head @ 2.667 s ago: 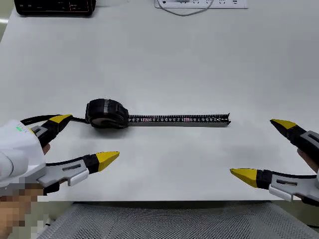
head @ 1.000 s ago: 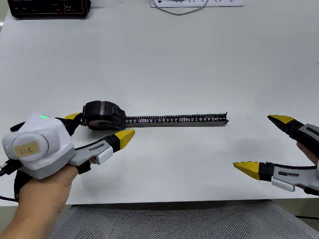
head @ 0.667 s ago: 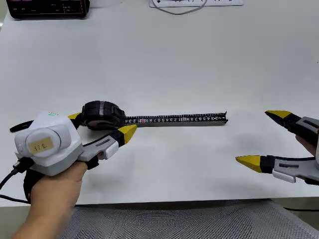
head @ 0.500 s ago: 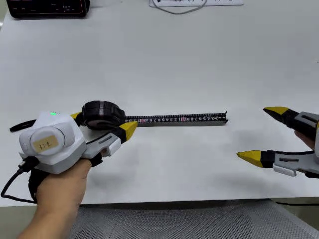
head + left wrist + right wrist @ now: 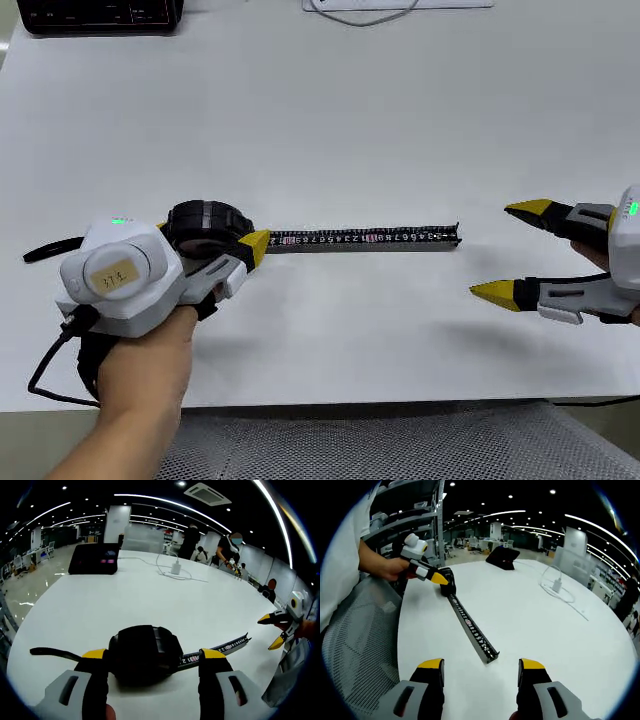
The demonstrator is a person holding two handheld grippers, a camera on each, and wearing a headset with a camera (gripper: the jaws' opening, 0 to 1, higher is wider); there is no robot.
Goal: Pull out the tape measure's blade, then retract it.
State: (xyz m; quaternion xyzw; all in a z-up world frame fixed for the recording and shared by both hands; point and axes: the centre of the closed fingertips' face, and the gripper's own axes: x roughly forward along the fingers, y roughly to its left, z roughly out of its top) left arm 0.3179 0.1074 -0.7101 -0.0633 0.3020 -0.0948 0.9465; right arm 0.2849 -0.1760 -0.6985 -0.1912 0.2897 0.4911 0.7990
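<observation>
The blade [image 5: 365, 237] already lies drawn out flat along the white tabletop [image 5: 400, 120], so the step in hand looks like the retraction. The left claw [image 5: 208, 236] straddles the black tape measure case [image 5: 145, 652], one jaw on each flank. The jaws are set apart, and I see no firm clamp yet. The right claw [image 5: 493, 250] hovers wide open, near the blade's hook end [image 5: 457, 235] but apart from it. To do this well, the left claw should close squarely across the case, clear of the mouth where the blade leaves. The right claw should pinch the hook end and feed it back slowly so the blade cannot whip or kink. The case is the only holder here, and I take it the rest of the blade is coiled inside.
</observation>
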